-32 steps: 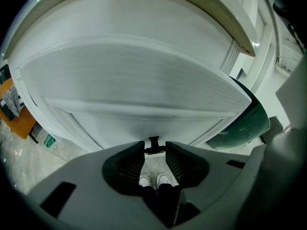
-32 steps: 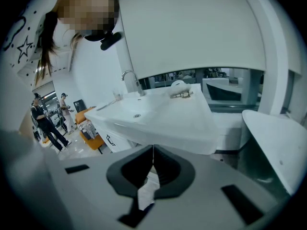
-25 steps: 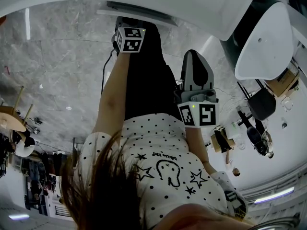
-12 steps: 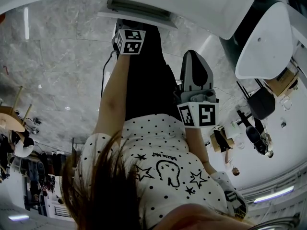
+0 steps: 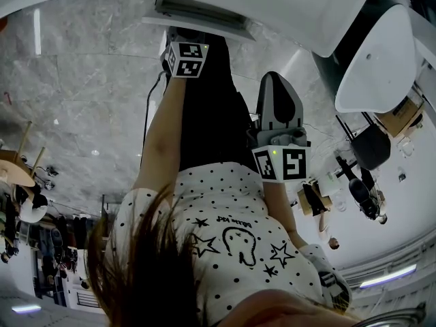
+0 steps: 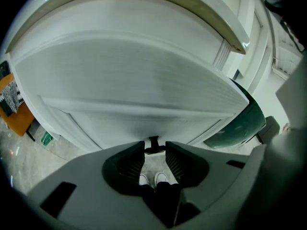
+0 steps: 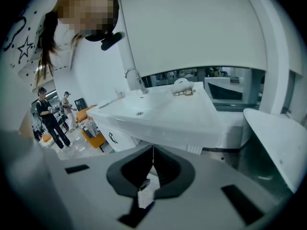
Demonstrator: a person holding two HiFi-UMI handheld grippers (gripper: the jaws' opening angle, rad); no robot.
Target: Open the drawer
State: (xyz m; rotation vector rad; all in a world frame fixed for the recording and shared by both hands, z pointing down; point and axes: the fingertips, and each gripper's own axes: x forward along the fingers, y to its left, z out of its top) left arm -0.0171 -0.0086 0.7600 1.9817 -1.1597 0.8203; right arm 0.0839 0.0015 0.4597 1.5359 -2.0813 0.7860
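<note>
In the upper middle of the head view, the left gripper (image 6: 154,148) reaches the white drawer (image 6: 144,75). Its jaws appear to be pinched on the small dark handle (image 6: 153,142), ready to pull. The right gripper (image 7: 152,153) hangs idle at centre right, jaws together and empty.

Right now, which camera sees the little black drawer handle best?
The left gripper view. The handle sits right between the left gripper's jaw tips, dark against the white drawer front. In the head view that gripper covers it. The right gripper view faces a sink instead.
</note>
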